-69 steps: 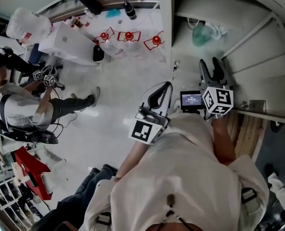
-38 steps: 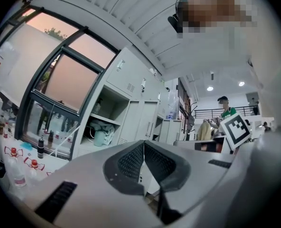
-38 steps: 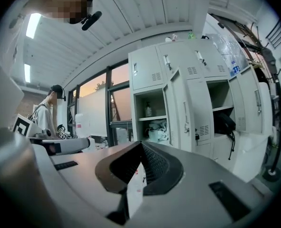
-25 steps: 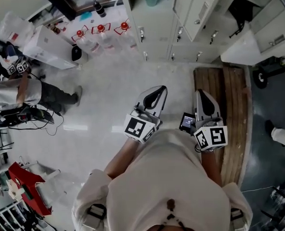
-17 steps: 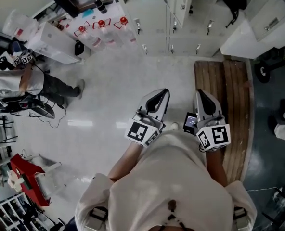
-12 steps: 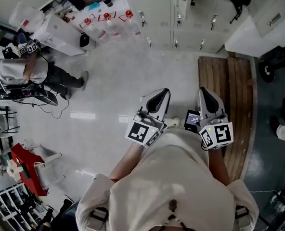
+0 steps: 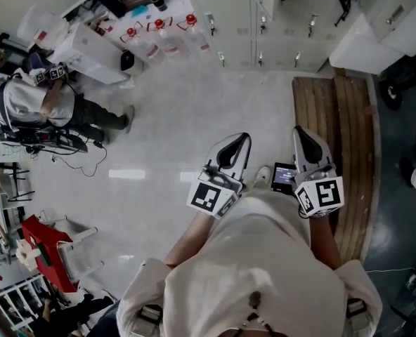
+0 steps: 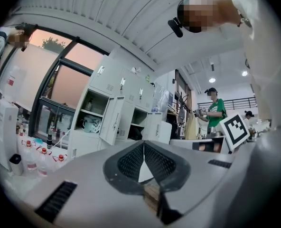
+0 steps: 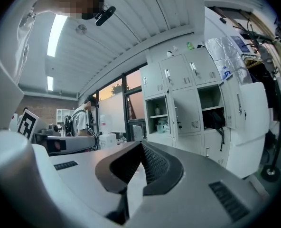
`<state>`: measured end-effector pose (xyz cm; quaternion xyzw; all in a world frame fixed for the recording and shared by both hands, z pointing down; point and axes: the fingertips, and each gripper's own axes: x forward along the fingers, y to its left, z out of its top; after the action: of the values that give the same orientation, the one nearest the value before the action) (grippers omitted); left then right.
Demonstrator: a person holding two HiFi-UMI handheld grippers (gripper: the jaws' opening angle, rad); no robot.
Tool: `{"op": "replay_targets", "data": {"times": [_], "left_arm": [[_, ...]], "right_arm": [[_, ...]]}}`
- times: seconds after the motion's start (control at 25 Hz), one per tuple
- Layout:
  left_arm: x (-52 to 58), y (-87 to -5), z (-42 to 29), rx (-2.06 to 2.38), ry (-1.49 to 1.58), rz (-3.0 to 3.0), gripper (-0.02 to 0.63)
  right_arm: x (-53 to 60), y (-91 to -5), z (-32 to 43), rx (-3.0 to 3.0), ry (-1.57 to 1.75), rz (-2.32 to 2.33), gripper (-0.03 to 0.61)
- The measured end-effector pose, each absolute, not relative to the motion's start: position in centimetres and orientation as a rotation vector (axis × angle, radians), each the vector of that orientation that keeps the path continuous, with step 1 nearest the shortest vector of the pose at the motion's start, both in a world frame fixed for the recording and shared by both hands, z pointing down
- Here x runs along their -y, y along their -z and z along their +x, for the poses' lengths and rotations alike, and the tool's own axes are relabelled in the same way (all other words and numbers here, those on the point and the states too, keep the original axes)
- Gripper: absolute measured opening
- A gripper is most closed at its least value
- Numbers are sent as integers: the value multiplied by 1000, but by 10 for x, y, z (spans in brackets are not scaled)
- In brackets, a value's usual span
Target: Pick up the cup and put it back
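Both closed, empty: left hand-held gripper (image 7: 244, 139), right hand-held gripper (image 7: 299, 130).

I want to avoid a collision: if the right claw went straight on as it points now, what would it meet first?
Nothing near. The right claw, shut and empty, aims at the white lockers, probably the open shelved compartment; depth is unclear.

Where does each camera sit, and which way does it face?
Head view: on the head, facing steeply down at the floor; shirt, left gripper, right gripper show.
Left gripper view: level along its shut jaws toward white lockers; shirt at right.
Right gripper view: likewise; shirt at left.
Shared: both gripper views see the lockers.
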<state>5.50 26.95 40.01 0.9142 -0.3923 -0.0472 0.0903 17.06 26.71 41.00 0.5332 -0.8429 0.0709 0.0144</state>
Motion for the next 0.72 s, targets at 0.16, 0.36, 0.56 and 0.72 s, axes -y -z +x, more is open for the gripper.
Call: {"op": "replay_targets", "data": {"times": [0.16, 0.36, 0.56, 0.72], "left_arm": [[-289, -399, 29, 1132, 151, 2728, 9], [-311, -395, -24, 1131, 176, 2699, 9], [-336, -399, -68, 1125, 174, 2692, 9], [-354, -397, -86, 1093, 183, 2707, 9]], "right_arm": [[-288, -417, 140, 2611, -283, 1684, 25], [-309, -410, 84, 2607, -290, 1676, 25], [-338, -408, 40, 2601, -280, 1687, 25], [-361, -407, 24, 2576, -279, 1723, 25]]}}
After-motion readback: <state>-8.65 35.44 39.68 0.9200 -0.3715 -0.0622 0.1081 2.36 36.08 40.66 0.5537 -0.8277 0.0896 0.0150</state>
